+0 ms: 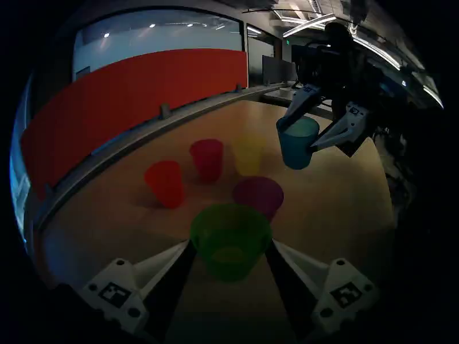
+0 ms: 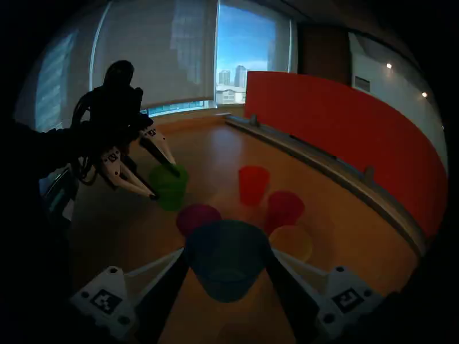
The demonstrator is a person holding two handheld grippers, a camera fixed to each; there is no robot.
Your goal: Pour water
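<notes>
We hold one cup in each claw, and we think this explains the whole arrangement: one cup is to give the water and the other to receive it. The left claw (image 1: 229, 247) is closed to the width of the green cup (image 1: 230, 229), with one finger pressing on each side of its wall. The cup stands upright between the fingers, so nothing can run out. The right claw (image 2: 226, 256) grips the blue cup (image 2: 225, 241) in the same way, narrowed only as far as the cup allows. The fingers take each cup by its sides, which leaves the mouth free for pouring. In the left gripper view the blue cup hangs upright in the air over the far part of the worktop (image 1: 344, 195). We judge it is held high so that its rim can come over another cup. Whether either cup has water in it we cannot tell, because the light is too low. Four more cups stand free on the worktop between the two claws: the orange cup (image 1: 165, 183), the red cup (image 1: 206, 160), the yellow cup (image 1: 248, 155) and the purple cup (image 1: 258, 195). They are close together, probably so that both hands can reach them. The purple cup is just behind the green cup, so a careless tilt could knock it.
</notes>
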